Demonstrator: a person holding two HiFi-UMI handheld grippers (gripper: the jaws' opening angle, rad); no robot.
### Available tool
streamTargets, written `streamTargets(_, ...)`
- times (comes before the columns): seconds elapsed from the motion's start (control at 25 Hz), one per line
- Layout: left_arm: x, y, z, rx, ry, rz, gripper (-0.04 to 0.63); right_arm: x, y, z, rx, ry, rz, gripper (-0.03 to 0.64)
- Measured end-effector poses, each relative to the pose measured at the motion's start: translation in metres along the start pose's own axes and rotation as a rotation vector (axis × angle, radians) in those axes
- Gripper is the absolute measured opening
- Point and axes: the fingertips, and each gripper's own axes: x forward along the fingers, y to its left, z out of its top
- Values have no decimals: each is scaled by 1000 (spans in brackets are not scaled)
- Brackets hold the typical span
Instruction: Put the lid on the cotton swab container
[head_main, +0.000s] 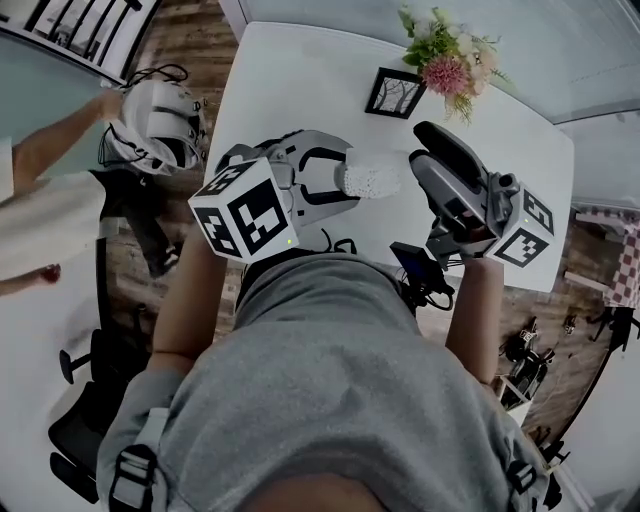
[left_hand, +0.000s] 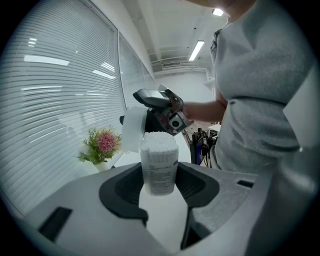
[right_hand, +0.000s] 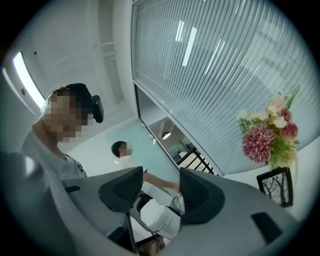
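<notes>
so, left hand-held gripper (left_hand: 160, 187) pinches the open cotton swab container (left_hand: 159, 167) above the desk (head_main: 300, 90); right hand-held gripper (right_hand: 160, 185) clamps the lid (left_hand: 131, 129) beside it. imo a tilted lid could jam on the rim or twist the container loose.

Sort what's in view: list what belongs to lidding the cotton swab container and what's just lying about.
Job: cotton swab container, in the left hand-held gripper; lid, in the right hand-held gripper.
Lying about: flowers; framed picture; black cables.
</notes>
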Motion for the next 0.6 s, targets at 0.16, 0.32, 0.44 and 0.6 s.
streamTargets(0.16,0,-1,-4,27,26,0,196,2,-1,-8,119,20,50,227)
streamTargets(0.32,-3,-2,-5,54,38,2,196,6,3,-23,183,82,83,232)
streamTargets(0.44,-2,-3,-5,62,33,-3,196,6,2,-31,184,113,85,233)
streamTargets(0.6,0,-3,-6,65,33,-7,196,5,-1,-31,192,95,82,233)
